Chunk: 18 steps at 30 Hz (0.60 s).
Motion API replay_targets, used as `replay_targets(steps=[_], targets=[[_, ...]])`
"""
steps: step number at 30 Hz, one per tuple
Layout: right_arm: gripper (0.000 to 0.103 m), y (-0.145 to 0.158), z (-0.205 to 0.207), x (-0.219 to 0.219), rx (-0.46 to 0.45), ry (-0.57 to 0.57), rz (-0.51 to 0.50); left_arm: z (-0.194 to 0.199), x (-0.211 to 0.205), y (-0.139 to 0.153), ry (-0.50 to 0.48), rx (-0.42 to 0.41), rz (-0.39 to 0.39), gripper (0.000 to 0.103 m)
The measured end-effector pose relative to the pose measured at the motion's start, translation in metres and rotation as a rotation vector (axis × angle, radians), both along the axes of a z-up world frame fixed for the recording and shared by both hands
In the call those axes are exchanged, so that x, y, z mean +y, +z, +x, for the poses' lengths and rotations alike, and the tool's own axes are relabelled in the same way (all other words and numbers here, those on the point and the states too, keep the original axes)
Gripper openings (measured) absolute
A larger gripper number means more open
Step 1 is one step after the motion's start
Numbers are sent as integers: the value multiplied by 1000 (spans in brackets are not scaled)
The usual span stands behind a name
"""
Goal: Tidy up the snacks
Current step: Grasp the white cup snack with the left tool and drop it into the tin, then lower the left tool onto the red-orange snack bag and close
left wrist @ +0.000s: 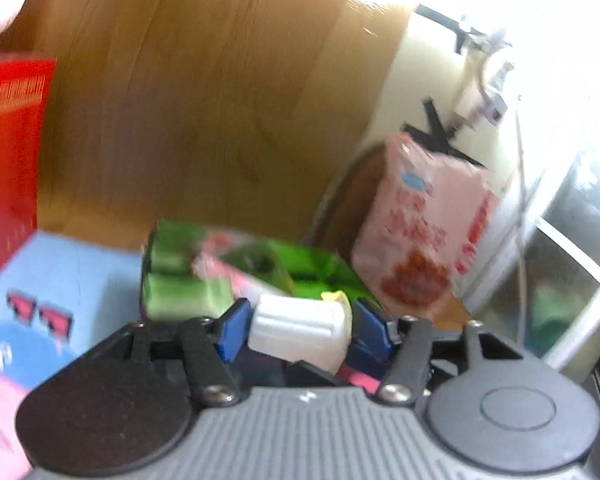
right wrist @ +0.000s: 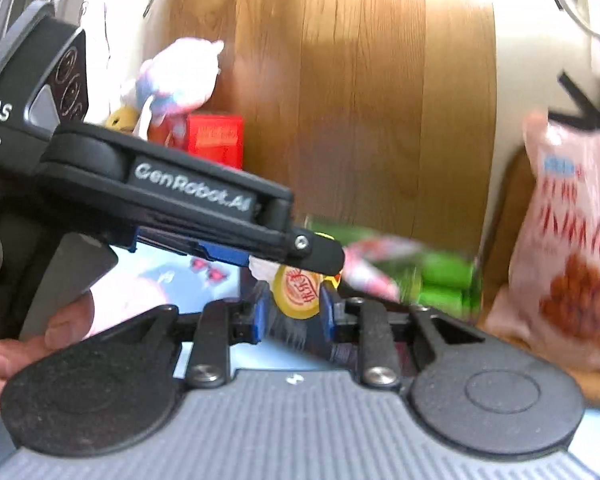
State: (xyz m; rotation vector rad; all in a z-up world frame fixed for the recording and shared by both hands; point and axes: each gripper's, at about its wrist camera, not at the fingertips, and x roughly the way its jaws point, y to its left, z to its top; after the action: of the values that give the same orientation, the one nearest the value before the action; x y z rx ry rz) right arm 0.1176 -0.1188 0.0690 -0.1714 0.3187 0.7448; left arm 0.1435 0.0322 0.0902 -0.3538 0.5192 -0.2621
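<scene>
A small white cup with a yellow lid (left wrist: 300,332) sits clamped between the blue pads of the left hand-held gripper (left wrist: 298,330). The right hand-held gripper (right wrist: 296,306) also closes on the cup, at its lid end. Just beyond lies a green snack pack (left wrist: 204,268), and to its right a pink snack bag (left wrist: 424,232) stands upright. A red box (left wrist: 12,152) stands at far left.

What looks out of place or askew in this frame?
Both claws grip one small snack: the left claw pinches its white wrapper end, the right claw its yellow disc. The green packets lie jumbled and tilted. Nothing appears spilled; blur limits detail.
</scene>
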Motion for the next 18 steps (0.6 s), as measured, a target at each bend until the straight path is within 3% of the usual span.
replay_targets(steps=[5,10,18], targets=[[32,-1,53,7,80,-70,32,35,0,1,86,7,92,63],[36,-8,43,-45,192,-91,145,-4,16,-4,48,-20,16,63],[36,-46,-10,-121,523,-137,279,-39,9,-65,-111,228,-119,63]])
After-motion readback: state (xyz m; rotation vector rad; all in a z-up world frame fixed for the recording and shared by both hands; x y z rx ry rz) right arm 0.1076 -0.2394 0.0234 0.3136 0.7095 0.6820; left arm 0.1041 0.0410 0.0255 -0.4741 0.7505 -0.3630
